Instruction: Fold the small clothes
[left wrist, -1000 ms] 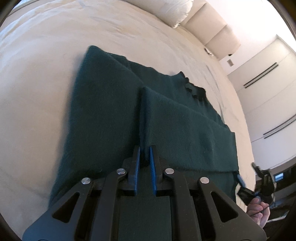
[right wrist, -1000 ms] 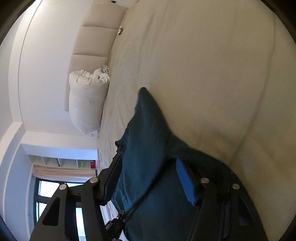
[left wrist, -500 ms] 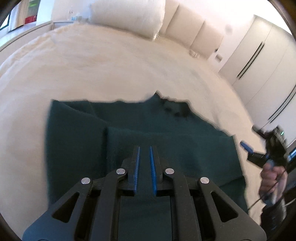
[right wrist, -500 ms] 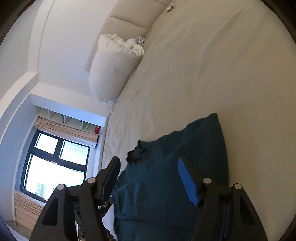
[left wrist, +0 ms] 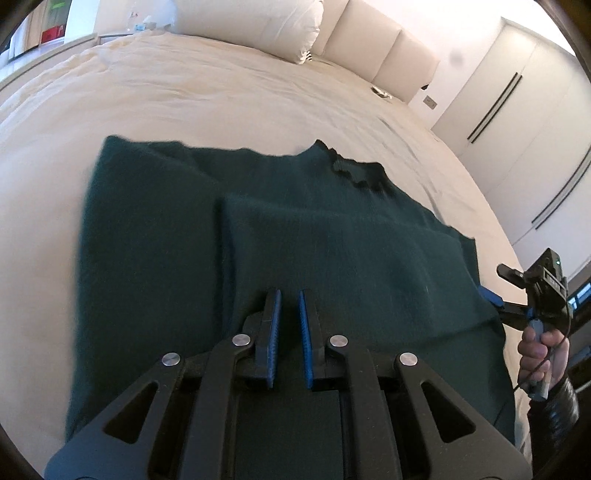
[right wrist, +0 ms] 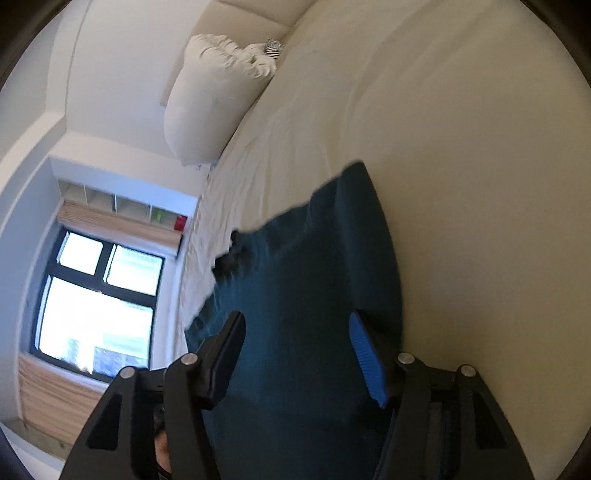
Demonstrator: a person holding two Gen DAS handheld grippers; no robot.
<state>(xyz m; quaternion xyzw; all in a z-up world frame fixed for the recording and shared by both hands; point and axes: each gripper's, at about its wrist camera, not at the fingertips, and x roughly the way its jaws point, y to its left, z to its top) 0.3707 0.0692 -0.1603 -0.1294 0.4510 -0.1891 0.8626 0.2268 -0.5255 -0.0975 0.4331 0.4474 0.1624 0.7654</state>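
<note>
A dark green knitted garment (left wrist: 314,240) lies spread on the cream bed (left wrist: 184,92), with one side folded over the middle and its dark collar (left wrist: 354,173) at the far edge. My left gripper (left wrist: 289,299) hovers over the garment's near part, its blue pads a narrow gap apart with nothing between them. My right gripper (right wrist: 295,328) is wide open over the garment (right wrist: 306,295) near its right edge and holds nothing. It also shows at the right of the left wrist view (left wrist: 517,295), held in a hand.
A white pillow (left wrist: 251,26) and padded headboard (left wrist: 384,55) stand at the far end of the bed. White wardrobe doors (left wrist: 524,110) are on the right. A window (right wrist: 96,295) and shelf (right wrist: 122,203) lie beyond the bed's left side.
Both grippers have lifted and tilted back from the garment, so more of the bed and room shows. The left jaws have parted slightly. The garment lies flat.
</note>
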